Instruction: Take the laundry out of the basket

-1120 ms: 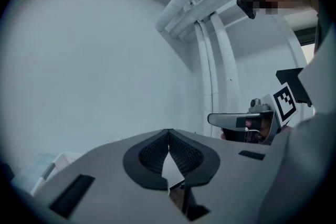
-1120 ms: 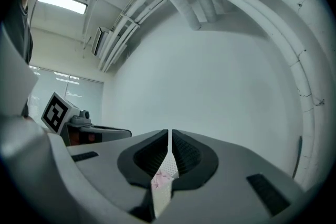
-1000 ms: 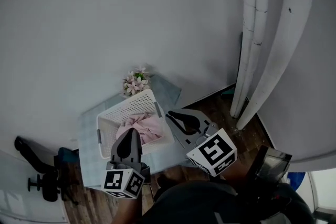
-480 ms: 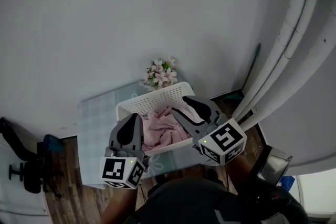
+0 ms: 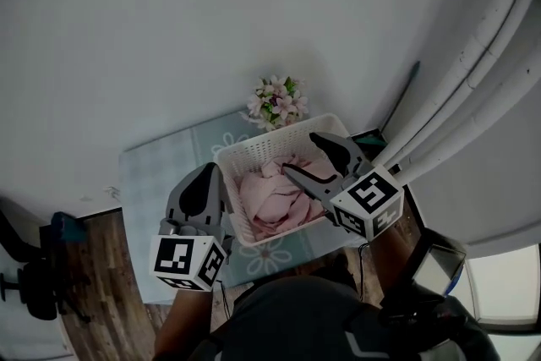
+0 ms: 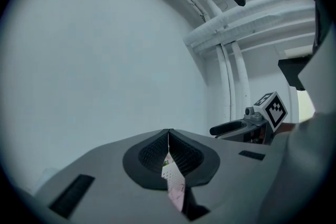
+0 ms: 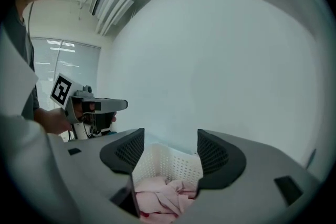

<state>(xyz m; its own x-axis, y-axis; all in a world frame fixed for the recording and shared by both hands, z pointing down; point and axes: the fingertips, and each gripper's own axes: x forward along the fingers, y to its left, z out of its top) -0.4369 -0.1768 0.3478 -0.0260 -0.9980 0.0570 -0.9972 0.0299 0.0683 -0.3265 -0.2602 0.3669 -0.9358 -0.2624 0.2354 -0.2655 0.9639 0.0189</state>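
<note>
A white perforated basket [image 5: 254, 150] stands on the table with pink laundry [image 5: 272, 197] heaped inside. My right gripper [image 5: 302, 155] hovers over the basket's right side, open; its jaws have just been opening and nothing is between them. In the right gripper view the basket [image 7: 173, 163] and the laundry [image 7: 160, 192] lie just beyond the right gripper [image 7: 169, 149]. My left gripper [image 5: 201, 183] sits by the basket's left wall, shut and empty. In the left gripper view the left gripper [image 6: 168, 136] has its tips meeting, and only a sliver of basket shows below them.
A bunch of pink flowers [image 5: 277, 101] stands behind the basket. The table [image 5: 156, 173] has a pale checked cloth. White pipes [image 5: 473, 72] run down the wall at the right. A dark chair [image 5: 30, 287] stands on the wooden floor at the left.
Both grippers have travelled across toward the basket. The right gripper, shut before, now stands open above the laundry. The left gripper has stayed shut.
</note>
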